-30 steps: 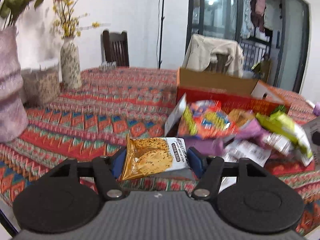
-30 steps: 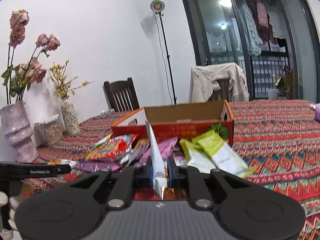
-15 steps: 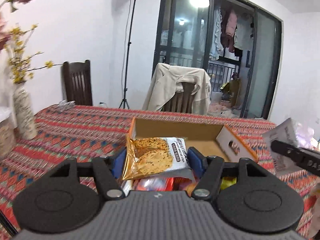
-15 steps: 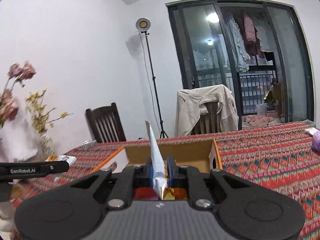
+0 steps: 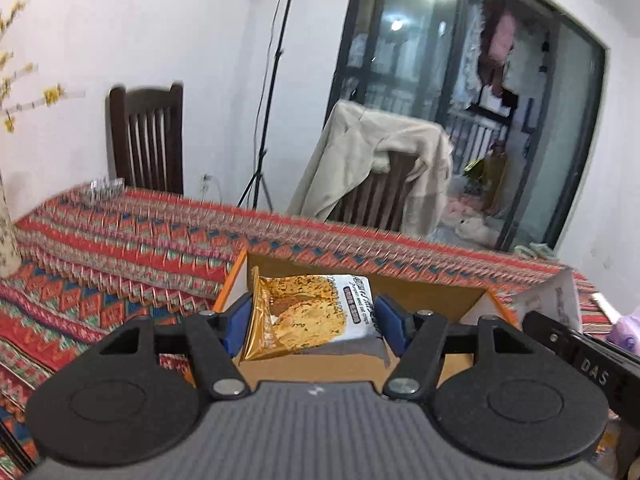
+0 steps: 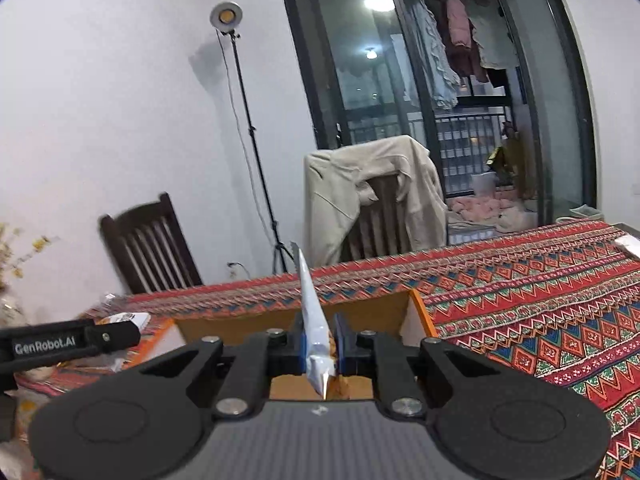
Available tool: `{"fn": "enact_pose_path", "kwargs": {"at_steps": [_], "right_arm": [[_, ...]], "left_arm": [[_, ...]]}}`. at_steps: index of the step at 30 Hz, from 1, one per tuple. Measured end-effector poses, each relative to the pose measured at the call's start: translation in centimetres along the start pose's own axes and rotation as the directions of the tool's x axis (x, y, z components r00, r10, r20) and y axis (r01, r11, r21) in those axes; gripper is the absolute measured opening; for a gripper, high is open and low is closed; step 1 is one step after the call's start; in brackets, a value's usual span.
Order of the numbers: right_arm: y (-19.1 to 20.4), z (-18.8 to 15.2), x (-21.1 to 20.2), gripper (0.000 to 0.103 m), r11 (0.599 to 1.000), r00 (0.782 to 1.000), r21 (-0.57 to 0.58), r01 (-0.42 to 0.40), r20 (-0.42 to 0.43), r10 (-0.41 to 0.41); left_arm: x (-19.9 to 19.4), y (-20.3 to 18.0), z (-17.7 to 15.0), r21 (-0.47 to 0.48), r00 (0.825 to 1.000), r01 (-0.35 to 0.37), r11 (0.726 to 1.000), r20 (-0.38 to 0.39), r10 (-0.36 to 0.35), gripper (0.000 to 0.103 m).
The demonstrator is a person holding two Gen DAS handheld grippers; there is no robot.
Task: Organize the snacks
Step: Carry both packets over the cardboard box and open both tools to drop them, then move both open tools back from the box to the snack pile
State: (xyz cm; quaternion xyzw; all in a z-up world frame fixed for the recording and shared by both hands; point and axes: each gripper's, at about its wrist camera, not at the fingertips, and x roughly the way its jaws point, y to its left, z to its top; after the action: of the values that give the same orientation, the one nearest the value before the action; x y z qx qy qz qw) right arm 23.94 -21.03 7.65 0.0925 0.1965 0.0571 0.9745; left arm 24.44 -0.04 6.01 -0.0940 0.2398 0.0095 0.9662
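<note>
Patterned tablecloth around a half-hidden box; left gripper clamps a flat packet, right gripper an edge-on, upright packet.

gold-and-white snack packet, red zigzag-patterned tablecloth

The grey body of the left tongs covers the near wall and most of the floor of the cardboard box, so what lies inside cannot be told. The cracker packet hides the box's middle, and its small print is blurred. Right of the box, the white packet is half covered by a black bar. In the right wrist view, the silver packet stands edge-on, its face unreadable. Left of the box, the flower vase is cut by the picture's edge.
</note>
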Motion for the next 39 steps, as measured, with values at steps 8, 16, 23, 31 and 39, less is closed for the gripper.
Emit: {"fn": "enact_pose_path", "kwargs": {"at_steps": [8,16,23,31,39], "right_arm": [[-1.3,-3.0,3.3,0.013,1.0,0.996,0.013,-0.001,-0.089,0.002],[-1.8,-4.0,2.6,0.084,1.0,0.995,0.011,0.01,-0.095,-0.009],[-1.9,-4.0,1.5,0.103,1.0,0.997,0.026,-0.005,-0.077,0.007],[-1.5,-3.7,0.7,0.103,1.0,0.998,0.015,-0.025,-0.066,0.026],[-1.2,-2.1,-3.0,0.103,0.998,0.999,0.04,-0.053,0.0,0.053]], "left_arm": [[3.0,0.5,-2.3,0.036,0.997,-0.039,0.999,-0.061,0.041,0.066],[2.3,0.4,-3.1,0.019,0.999,-0.044,0.999,-0.011,0.044,0.103],[2.2,1.0,-2.7,-0.016,0.999,-0.044,0.999,-0.026,0.044,0.103],[0.7,0.4,-1.8,-0.006,1.0,-0.027,1.0,-0.012,0.027,0.103],[-3.6,0.1,-1.2,0.007,0.999,-0.02,1.0,0.045,0.019,0.103]]}}
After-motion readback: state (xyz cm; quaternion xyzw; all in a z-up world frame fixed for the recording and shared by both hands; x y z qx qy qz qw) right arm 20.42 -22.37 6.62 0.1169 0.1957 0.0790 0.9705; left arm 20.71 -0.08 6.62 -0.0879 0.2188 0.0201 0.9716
